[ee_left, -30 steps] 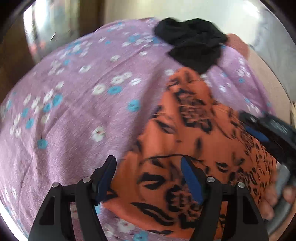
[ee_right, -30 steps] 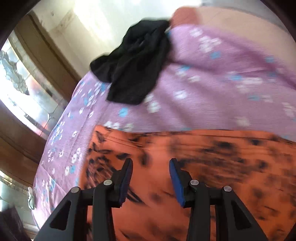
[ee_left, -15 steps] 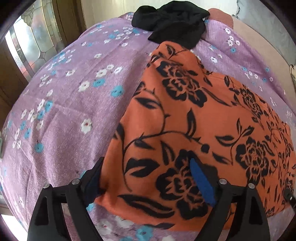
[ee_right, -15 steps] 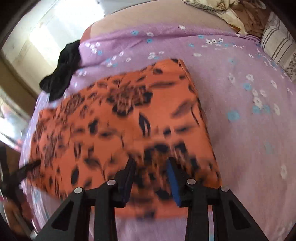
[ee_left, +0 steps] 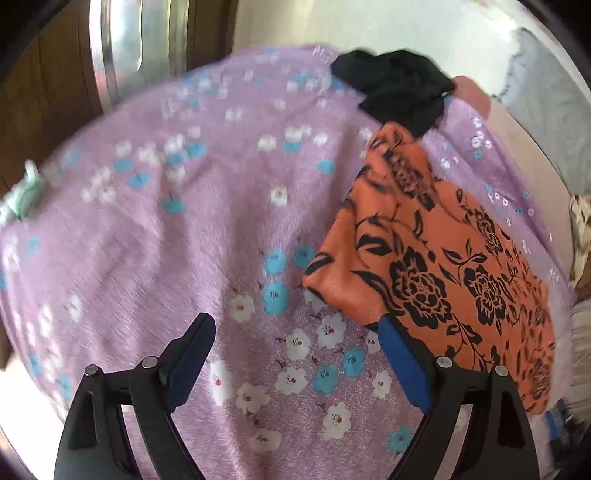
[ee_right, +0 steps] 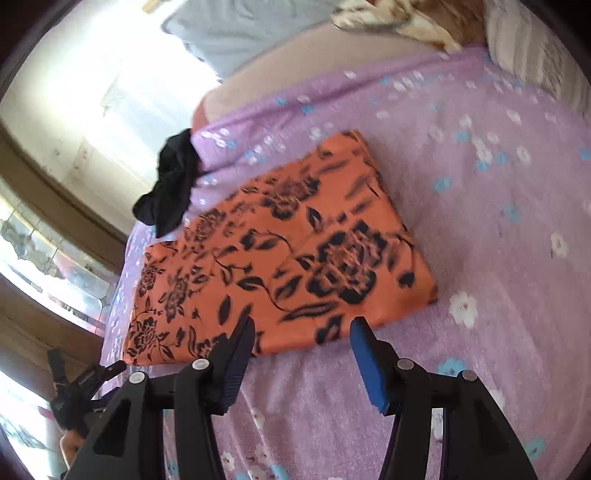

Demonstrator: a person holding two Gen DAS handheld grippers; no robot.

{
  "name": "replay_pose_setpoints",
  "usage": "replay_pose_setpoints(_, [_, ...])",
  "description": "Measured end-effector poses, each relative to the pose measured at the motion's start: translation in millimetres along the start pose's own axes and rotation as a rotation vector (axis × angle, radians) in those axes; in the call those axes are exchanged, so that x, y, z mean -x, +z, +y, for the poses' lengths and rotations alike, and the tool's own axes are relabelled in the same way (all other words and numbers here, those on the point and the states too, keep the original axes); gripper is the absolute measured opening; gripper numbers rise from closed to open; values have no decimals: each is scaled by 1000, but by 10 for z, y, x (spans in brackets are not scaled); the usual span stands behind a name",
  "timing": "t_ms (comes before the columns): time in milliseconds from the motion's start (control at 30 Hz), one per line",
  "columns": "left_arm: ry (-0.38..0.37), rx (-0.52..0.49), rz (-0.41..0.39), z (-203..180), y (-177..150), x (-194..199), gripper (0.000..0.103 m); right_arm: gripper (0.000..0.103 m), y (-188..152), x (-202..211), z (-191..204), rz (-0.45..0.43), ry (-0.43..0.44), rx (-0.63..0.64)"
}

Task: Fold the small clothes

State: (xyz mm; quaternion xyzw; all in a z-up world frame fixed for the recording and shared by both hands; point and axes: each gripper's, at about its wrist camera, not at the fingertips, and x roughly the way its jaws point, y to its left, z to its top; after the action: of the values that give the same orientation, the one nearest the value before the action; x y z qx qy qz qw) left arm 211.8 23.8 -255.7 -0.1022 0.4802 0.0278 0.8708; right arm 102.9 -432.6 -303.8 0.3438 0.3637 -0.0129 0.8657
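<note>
Orange garment: black-flowered cloth point(ee_right: 280, 254) lies folded in a flat rectangle on the bed; in the left wrist view it fills the 3 o'clock side point(ee_left: 436, 266).
Lilac bedspread: flowered cover point(ee_right: 498, 229) carries everything; its white and blue blossoms run under both tools point(ee_left: 184, 229).
Black garment: crumpled heap point(ee_left: 399, 92) at 1 o'clock in the left wrist view, touching the orange cloth's far corner; in the right wrist view it sits at 10 o'clock point(ee_right: 171, 184) on the bed's edge.
Left gripper: jaws spread wide over bare bedspread point(ee_left: 295, 350), holding nothing; its right pad overlaps the orange cloth's near edge in view, contact unclear. Also seen at 8 o'clock in the right wrist view point(ee_right: 85, 380).
Right gripper: jaws wide, empty point(ee_right: 301, 354), poised at the orange cloth's near edge.
Surroundings: grey pillow point(ee_right: 236, 33) at 12 o'clock, striped cushion point(ee_right: 535, 48) at 2 o'clock, patterned glass door point(ee_right: 44, 258) at 9 o'clock.
Mint item: small blurred object point(ee_left: 22, 195) at 9 o'clock, identity unclear.
</note>
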Motion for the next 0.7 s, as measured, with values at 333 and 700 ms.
replay_pose_setpoints(333, [80, -66, 91, -268, 128, -528, 92, 42, 18, -525, 177, 125, 9, 51])
replay_pose_setpoints(700, [-223, 94, 156, 86, -176, -79, 91, 64, -43, -157, -332, 132, 180, -283])
